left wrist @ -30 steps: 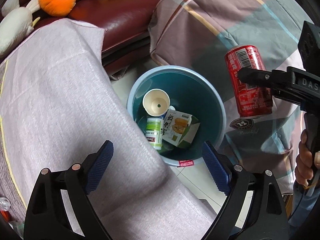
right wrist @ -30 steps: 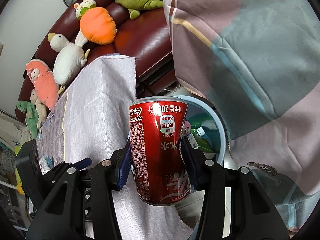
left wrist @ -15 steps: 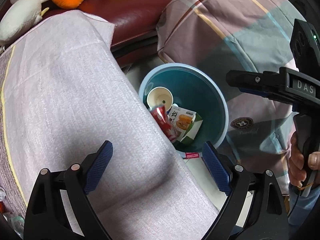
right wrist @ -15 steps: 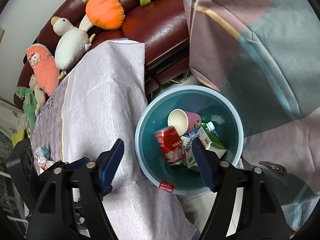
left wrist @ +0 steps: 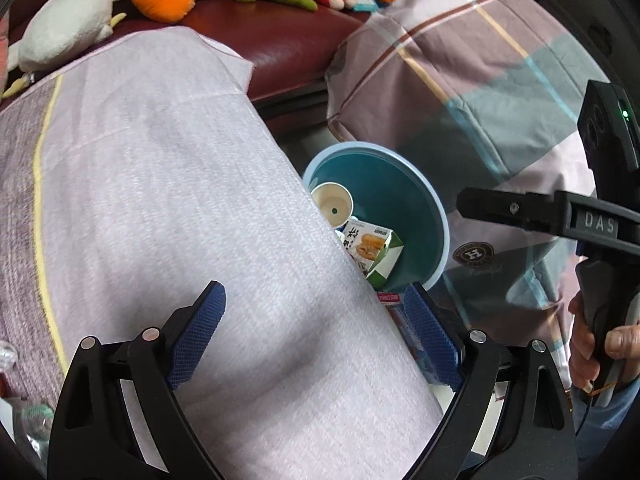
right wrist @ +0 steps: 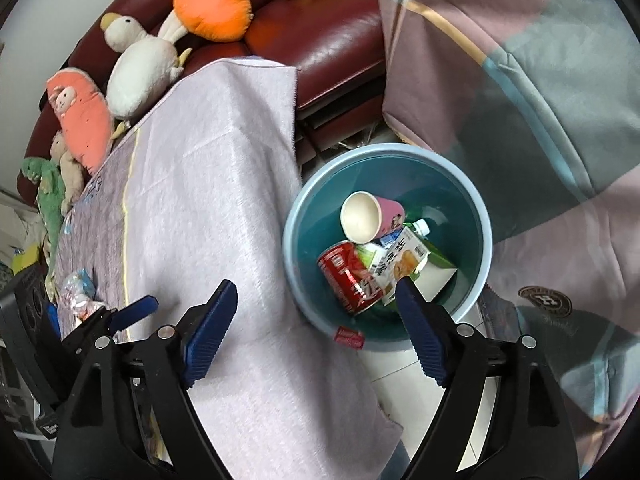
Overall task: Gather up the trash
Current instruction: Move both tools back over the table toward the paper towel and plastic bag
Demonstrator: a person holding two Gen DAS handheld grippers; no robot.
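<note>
A red soda can (right wrist: pixel 348 280) lies on its side in the light blue bin (right wrist: pixel 486 240), beside a paper cup (right wrist: pixel 360 216) and a green and white carton (right wrist: pixel 416 268). My right gripper (right wrist: pixel 315 286) hangs above the bin's near left rim. Its jaws are opening, with nothing between the pads. My left gripper (left wrist: pixel 314 294) stands open over the cloth-covered table's edge, holding nothing. From the left wrist view, the table hides part of the bin (left wrist: pixel 436 216), and the cup (left wrist: pixel 332 204) and carton (left wrist: pixel 372 248) show.
A lilac cloth (right wrist: pixel 208 200) covers the table left of the bin, with a crumpled wrapper (right wrist: pixel 76 292) on it. A dark red sofa (right wrist: pixel 328 40) with plush toys runs behind. A plaid blanket (right wrist: pixel 520 80) drapes on the right. A hand (left wrist: pixel 592 340) grips the right gripper's handle.
The right gripper let go of the red can, which fell into the bin and lies there. Its jaws spread wide. Both grippers shifted towards the table.
</note>
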